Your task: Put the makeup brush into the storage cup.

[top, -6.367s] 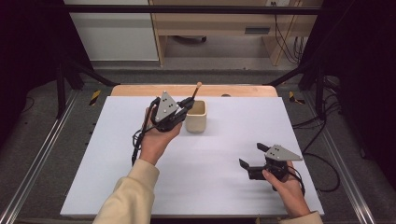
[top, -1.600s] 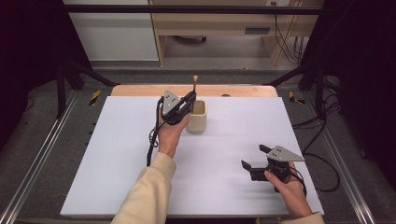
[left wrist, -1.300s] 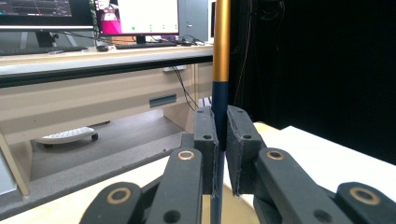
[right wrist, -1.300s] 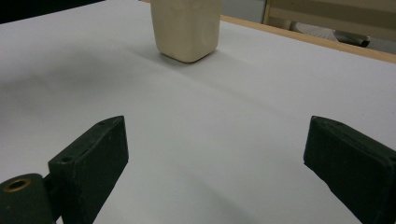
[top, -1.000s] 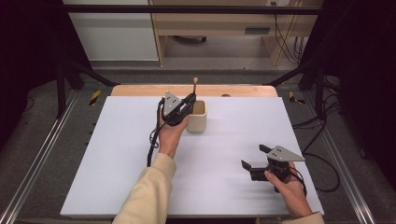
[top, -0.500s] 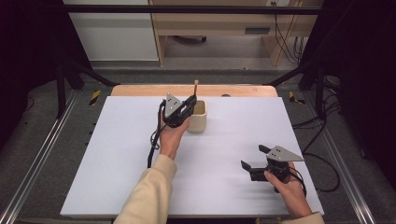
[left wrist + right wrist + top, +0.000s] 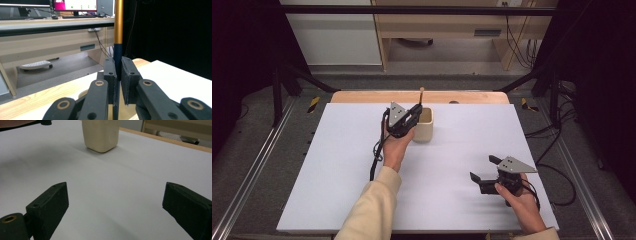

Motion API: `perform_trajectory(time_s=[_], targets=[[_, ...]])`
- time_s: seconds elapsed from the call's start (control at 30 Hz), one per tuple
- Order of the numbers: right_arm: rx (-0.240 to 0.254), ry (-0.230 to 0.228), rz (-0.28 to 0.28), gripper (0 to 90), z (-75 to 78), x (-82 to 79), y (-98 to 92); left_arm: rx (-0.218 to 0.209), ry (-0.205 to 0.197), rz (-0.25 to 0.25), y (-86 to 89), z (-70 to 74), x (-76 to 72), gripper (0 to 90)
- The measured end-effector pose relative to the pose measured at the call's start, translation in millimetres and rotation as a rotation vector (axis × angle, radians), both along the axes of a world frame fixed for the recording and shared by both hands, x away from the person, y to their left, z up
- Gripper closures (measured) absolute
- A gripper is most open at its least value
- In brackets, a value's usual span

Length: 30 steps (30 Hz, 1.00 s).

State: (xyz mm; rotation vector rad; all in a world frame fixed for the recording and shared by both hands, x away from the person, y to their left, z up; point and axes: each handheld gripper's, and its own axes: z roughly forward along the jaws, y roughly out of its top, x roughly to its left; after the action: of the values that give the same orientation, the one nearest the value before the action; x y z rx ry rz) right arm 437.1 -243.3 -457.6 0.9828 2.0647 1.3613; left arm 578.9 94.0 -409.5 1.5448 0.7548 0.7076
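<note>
Left gripper fingers were clamped on a gold-and-navy pen, held upright over the cream cup. Pen judged not yet released inside. Right gripper fingers were spread, parked idle on the white surface.

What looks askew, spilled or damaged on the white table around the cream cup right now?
Nothing stands out. The cream square cup stands upright on the white table; the left gripper holds the gold-and-navy stick upright over it. The right gripper rests open, apart.
</note>
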Motion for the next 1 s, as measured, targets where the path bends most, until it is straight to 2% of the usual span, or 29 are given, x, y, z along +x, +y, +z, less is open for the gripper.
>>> perform_trajectory(time_s=[0.27, 0.53, 0.67, 0.77, 1.0], targets=[[0.000, 0.001, 0.002, 7.1, 0.0, -0.1, 0.2, 0.009, 0.000, 0.007, 1.8, -1.7, -1.3, 82.7], [0.001, 0.002, 0.001, 7.1, 0.1, -0.3, 0.4, 0.011, 0.020, 0.007, 4.1, -6.9, -3.2, 82.2], [0.001, 0.002, 0.002, 7.0, 0.1, -0.4, 0.8, -0.009, 0.019, 0.021, 5.3, -5.5, -7.7, 68.8], [0.001, 0.004, 0.004, 7.0, 0.0, -0.4, 1.1, -0.002, 0.023, 0.020, 6.9, -4.2, -13.0, 58.3], [-0.003, 0.000, 0.012, 7.0, 0.5, -1.0, 2.8, 0.018, 0.006, 0.007, 9.6, -1.2, -26.0, 52.8]])
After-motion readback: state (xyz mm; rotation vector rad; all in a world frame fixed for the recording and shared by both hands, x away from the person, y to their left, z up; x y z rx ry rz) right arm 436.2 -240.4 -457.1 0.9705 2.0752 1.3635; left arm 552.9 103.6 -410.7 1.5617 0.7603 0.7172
